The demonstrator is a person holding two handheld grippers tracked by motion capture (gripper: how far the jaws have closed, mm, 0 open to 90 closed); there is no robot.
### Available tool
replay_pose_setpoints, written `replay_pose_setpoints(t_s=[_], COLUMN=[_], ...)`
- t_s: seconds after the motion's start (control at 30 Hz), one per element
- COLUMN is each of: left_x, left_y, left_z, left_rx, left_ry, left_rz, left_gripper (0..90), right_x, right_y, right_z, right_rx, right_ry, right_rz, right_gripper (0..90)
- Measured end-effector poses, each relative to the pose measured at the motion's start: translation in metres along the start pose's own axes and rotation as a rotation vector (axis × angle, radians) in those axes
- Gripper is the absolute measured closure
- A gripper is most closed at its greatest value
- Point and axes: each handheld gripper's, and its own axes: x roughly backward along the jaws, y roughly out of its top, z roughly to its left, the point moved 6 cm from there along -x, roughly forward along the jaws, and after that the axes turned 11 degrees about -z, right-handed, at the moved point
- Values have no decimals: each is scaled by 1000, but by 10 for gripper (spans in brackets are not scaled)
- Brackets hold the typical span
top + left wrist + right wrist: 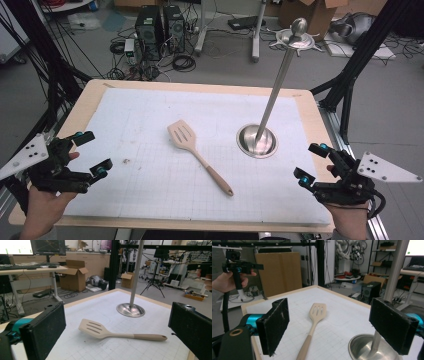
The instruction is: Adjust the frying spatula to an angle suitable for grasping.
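Tools first: we hold one in each hand, and both sit low by the near edge of the tabletop [90, 100]. Our left tool [94, 151] is by the near left corner. Its two black jaws stand wide apart, and nothing is between them. Our right tool [312, 163] is by the near right corner. Its jaws also stand wide apart, and they grip nothing. Neither tool touches anything on the tabletop.

We see a spatula [196, 154] lying flat near the middle of the tabletop, on a white mat with a grid [140, 125]. It is pale and tan. Its slotted blade points to the far edge and a bit to the left. Its handle points to the near edge and a bit to the right. It is well apart from both tools, and it lies between them.

We also see a shiny metal stand [257, 140] to the right of the spatula, closer to the right edge. It has a round base that rests on the mat, and a thin pole that goes up to a ball on top. The spatula and the stand are near each other, but they do not touch.
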Motion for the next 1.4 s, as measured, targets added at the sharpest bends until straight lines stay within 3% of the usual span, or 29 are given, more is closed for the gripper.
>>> replay_pose_setpoints(t_s=[0.27, 0.5, 0.57, 0.7, 0.87, 1.17, 1.4], left_x=[-2, -2, -2, -1, 1, 7, 11], left_y=[-3, -5, -6, -8, -8, -11, -11], left_z=[0, 1, 1, 3, 3, 4, 4], left_rx=[-2, 4, 8, 14, 10, 12, 1], left_ry=[3, 2, 5, 11, 15, 30, 35], left_rz=[12, 18, 20, 19, 21, 36, 34], left_gripper=[17, 17, 17, 17, 17, 17, 17], right_x=[-7, -12, -13, -18, -21, -30, -40], right_y=[-6, -11, -12, -17, -22, -27, -33], right_z=[1, 4, 4, 5, 5, 3, 2], right_rx=[6, 6, 7, 33, 26, 46, 52], right_ry=[7, 15, 16, 28, 38, 47, 65], right_rz=[25, 54, 61, 90, 117, 122, 135], right_gripper=[300, 491, 502, 630, 741, 877, 895])
